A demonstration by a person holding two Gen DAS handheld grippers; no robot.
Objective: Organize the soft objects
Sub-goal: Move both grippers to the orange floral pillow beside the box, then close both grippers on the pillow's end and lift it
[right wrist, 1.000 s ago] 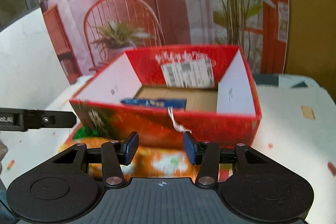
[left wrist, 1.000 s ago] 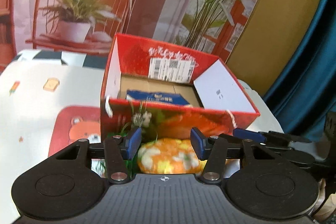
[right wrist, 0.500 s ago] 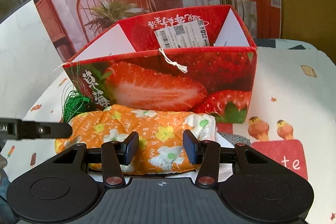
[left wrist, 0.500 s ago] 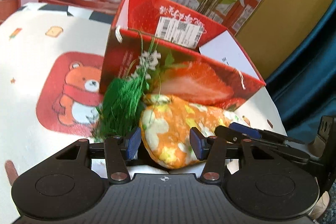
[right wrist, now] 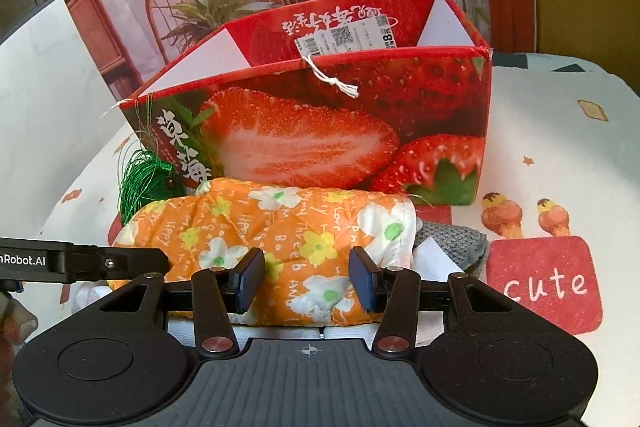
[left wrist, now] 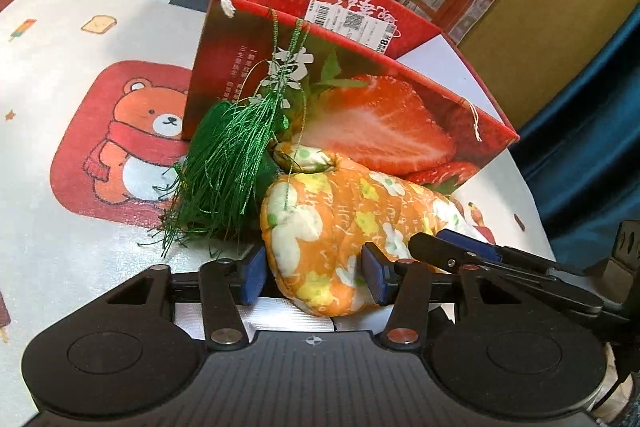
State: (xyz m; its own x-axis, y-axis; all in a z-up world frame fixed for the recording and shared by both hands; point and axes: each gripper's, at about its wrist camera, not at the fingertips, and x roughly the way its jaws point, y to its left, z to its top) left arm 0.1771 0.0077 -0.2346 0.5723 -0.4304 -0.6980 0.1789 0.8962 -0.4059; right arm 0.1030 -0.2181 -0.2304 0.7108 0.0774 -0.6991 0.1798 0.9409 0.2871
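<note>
Both tongs have dropped onto the carrot cushion (left wrist: pixel 340 227); left tongs (left wrist: pixel 314 277) narrowing around it; right tongs (right wrist: pixel 306 281) straddle it.

On the red strawberry box (right wrist: pixel 320 131), large white Chinese characters are printed at the front left corner; they are partly covered and not read in full. White cursive characters are seen upside down on the inner back wall, not legible. A white shipping label (right wrist: pixel 346 37) with barcode and QR code is stuck there, and a large "8" is made out at its edge. The word "cute" (right wrist: pixel 546 285) is printed in white on a red patch of the bench cloth (right wrist: pixel 560 131). "nRobot.AI", cut off at the frame edge, is read on the black arm of the left gripper (right wrist: pixel 80 263). Small lettering such as "HaPPy" and "Love" is printed on the orange floral cushion (right wrist: pixel 280 227).
</note>
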